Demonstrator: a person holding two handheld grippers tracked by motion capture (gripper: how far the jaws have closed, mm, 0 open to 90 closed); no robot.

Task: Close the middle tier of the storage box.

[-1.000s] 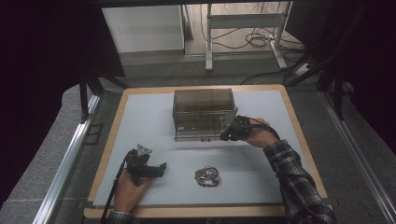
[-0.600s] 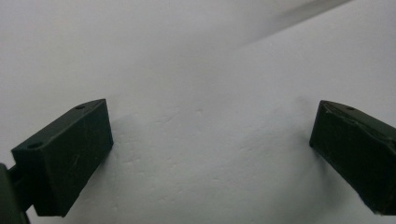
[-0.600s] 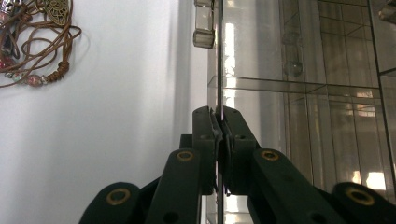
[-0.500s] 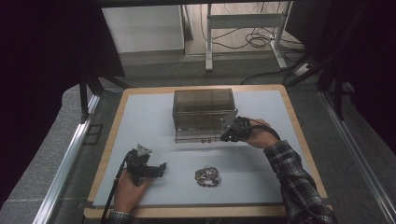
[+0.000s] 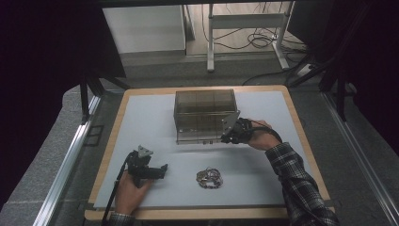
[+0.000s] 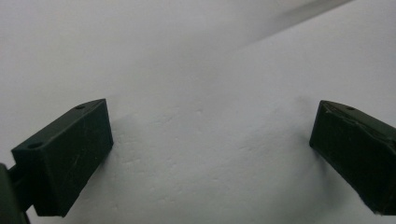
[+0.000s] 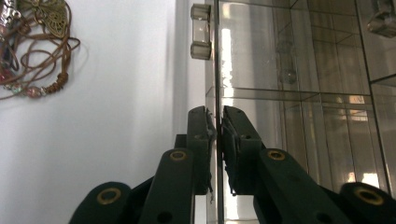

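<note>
A smoky clear plastic box with inner compartments stands at the middle back of the white mat. My right gripper is at the box's front right corner. In the right gripper view it is shut on the thin edge of the box's clear front panel; its jaws have just eased open a little, with the panel still between the pads. A tangle of cord jewellery lies on the mat in front of the box. My left gripper rests low at the front left, open, with only bare mat between its jaws.
The mat lies on a wooden-edged table. A small clear knob sticks out of the box's panel farther along. The jewellery lies to the left in the right gripper view. Metal rails run beside the table.
</note>
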